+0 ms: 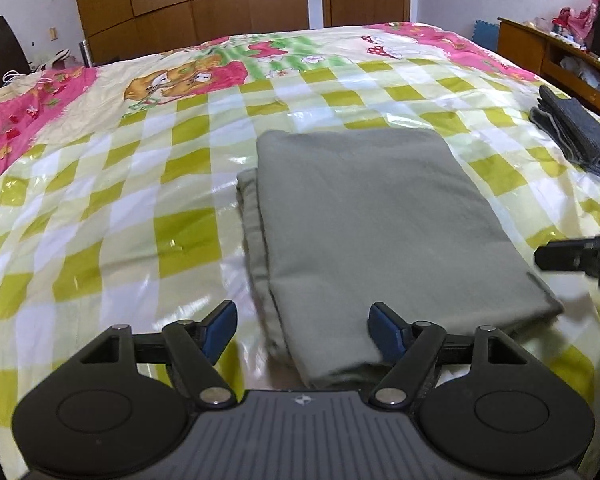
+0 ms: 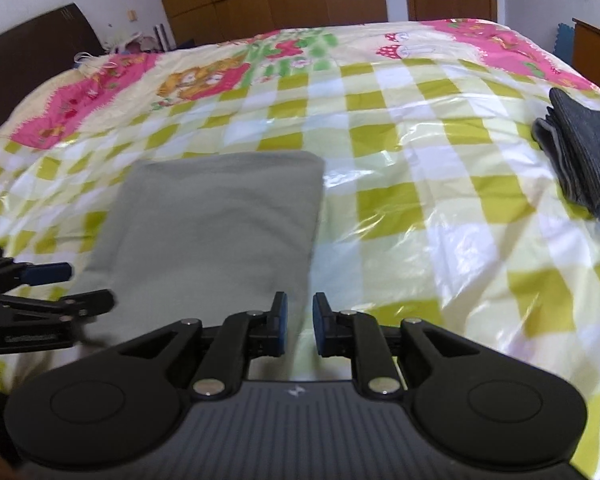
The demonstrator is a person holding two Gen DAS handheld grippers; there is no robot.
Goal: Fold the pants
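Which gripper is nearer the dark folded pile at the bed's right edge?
Right. The right gripper is open past the green pants' right edge, toward the dark pile; the left gripper is beyond the pants.

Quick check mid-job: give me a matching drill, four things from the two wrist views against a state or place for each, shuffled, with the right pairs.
Things:
1. left gripper
2. right gripper
3. grey-green pants
4. dark grey garment

States or places:
A. folded into a rectangle in the middle of the checked bedspread
B. jaws wide apart, holding nothing
C. folded stack near the bed's right edge
D. jaws only narrowly apart, holding nothing

Pairs: 1-B, 2-D, 3-A, 4-C
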